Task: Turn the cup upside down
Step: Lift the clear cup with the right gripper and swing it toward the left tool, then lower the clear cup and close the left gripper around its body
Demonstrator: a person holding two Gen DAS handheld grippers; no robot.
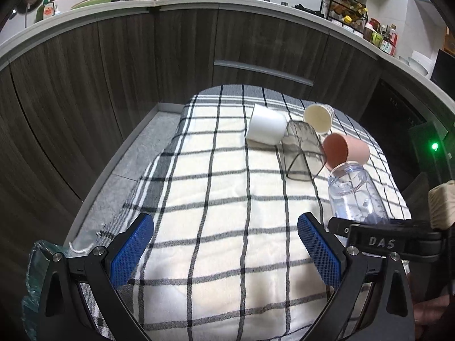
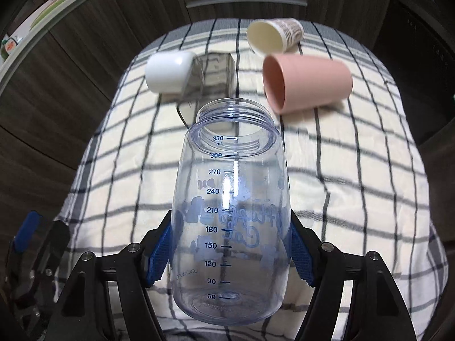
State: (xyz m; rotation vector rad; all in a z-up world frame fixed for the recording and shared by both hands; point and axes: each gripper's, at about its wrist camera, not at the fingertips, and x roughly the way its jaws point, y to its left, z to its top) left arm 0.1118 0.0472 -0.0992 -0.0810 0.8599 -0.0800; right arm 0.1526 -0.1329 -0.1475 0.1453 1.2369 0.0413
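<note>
R gripper [image 2: 230, 251] clamps the clear measuring bottle [image 2: 230, 221] at its lower body, blue pads on both sides, mouth toward 12 o'clock over the checked cloth [image 2: 355, 199]. L gripper [image 1: 226, 251] is spread wide w/ nothing between. Pink cup [image 2: 307, 85] on its side at 1 o'clock, paper cup [image 2: 274, 38] beyond, white cup [image 2: 169, 71] and smoky glass [image 2: 216, 71] at 11.

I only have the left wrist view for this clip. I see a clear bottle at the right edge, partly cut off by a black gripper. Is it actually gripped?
Observer: Yes. The right gripper has its blue pads against both sides of the clear measuring bottle.
Operator: Is it empty?
Observer: It looks empty; its printed scale runs from 60 to 330 ml.
Operator: Which way does its mouth point?
Observer: Away from the gripper, toward the pink cup, which lies on its side.
</note>
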